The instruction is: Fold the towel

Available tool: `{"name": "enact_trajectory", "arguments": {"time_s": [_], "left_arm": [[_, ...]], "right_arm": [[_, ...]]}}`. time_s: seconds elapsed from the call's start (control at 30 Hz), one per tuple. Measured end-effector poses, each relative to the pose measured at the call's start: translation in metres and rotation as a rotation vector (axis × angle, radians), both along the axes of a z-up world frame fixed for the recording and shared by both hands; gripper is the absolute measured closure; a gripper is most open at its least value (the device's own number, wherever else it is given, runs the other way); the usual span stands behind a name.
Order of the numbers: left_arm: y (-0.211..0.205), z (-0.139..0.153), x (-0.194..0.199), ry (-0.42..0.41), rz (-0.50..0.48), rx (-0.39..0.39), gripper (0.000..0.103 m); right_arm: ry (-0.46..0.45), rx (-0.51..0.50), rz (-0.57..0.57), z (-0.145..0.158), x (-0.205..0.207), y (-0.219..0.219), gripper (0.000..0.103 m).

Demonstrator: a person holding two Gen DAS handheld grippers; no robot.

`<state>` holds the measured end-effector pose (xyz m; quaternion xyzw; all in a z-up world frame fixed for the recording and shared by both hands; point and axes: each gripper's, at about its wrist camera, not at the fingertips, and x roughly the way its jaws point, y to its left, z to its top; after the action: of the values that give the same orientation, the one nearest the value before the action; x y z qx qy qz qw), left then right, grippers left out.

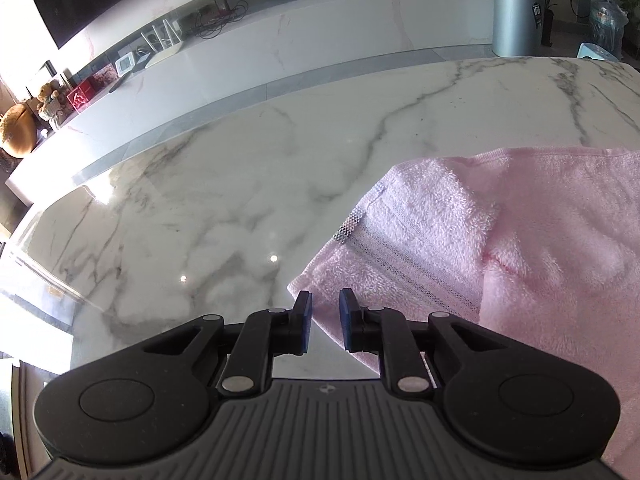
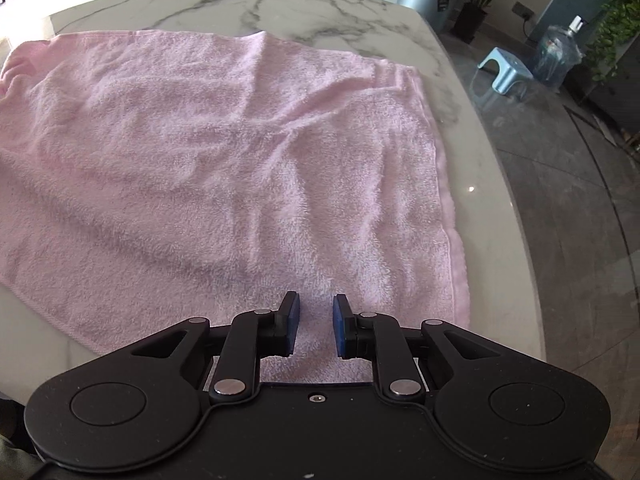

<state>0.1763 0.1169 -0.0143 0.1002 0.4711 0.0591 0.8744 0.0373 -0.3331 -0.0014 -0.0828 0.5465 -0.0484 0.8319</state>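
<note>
Left gripper (image 1: 325, 326): nearest the left wrist camera, pointing down at the tabletop; its blue-padded jaws stand a little apart with a narrow gap, and nothing is pinched between them.
Left gripper's place: it hangs over the near left corner of the towel, whose edge runs under the gap; whether the pads touch the cloth I cannot tell.
Right gripper (image 2: 316, 330): nearest the right wrist camera, also pointing down; its jaws stand slightly apart with the same narrow gap, holding nothing.
Right gripper's place: over the towel's near edge, closer to its right corner than its left; contact with the cloth cannot be told.
Towel (image 2: 224, 152): pink terry cloth, spread on the marble table, rumpled with shallow creases.
Towel's left end (image 1: 420, 236): a striped woven band shows there, and a layer of the cloth lies folded over it from the right.
Marble table (image 1: 208, 200): white with grey veins, bare to the left of the towel and beyond it; its rounded edge runs just right of the towel in the right wrist view.
Stool (image 2: 506, 70): small, light blue, on the dark floor beyond the table's right edge.
Water bottle (image 2: 558, 54): large, clear blue, just beside the stool.
Bin (image 1: 518, 14): grey, cylindrical, past the table's far edge.
Counter (image 1: 320, 36): long, white, farthest back, with cables and small items on top.
</note>
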Motion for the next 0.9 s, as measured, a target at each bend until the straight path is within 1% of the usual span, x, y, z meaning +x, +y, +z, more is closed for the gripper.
{"name": "enact_trajectory", "arguments": {"time_s": [0.07,0.13,0.27,0.37,0.47,0.57,0.6,0.67,0.77,0.9], "left_arm": [[0.003,-0.001,0.004,-0.008,-0.002,0.027,0.088],[0.007,-0.001,0.009,-0.008,0.017,0.044,0.088],[0.011,0.003,0.013,0.008,0.032,0.012,0.088],[0.011,0.013,-0.003,-0.016,0.015,-0.099,0.088],[0.006,0.021,-0.016,-0.020,-0.016,-0.172,0.088],[0.002,0.020,-0.026,0.029,-0.041,-0.286,0.088],[0.001,0.019,-0.027,0.038,-0.042,-0.300,0.088],[-0.005,0.016,-0.030,0.058,-0.050,-0.305,0.088],[-0.011,0.008,-0.033,0.097,-0.077,-0.301,0.088],[-0.016,0.006,-0.033,0.109,-0.094,-0.264,0.088]], "right_arm": [[0.003,-0.018,-0.013,0.000,0.003,-0.005,0.088],[0.011,-0.065,-0.038,-0.002,0.006,-0.013,0.088],[0.015,-0.042,-0.054,0.000,0.009,-0.020,0.088],[-0.008,-0.036,-0.055,0.003,0.004,-0.016,0.088],[-0.043,0.009,-0.031,0.011,-0.008,-0.001,0.088],[-0.044,0.049,0.022,0.015,-0.019,0.019,0.088],[-0.038,0.081,0.033,0.014,-0.021,0.024,0.088],[-0.023,0.118,0.044,0.012,-0.023,0.032,0.088],[-0.014,0.122,0.050,0.009,-0.027,0.039,0.088],[0.000,0.120,0.059,0.006,-0.030,0.042,0.088]]}}
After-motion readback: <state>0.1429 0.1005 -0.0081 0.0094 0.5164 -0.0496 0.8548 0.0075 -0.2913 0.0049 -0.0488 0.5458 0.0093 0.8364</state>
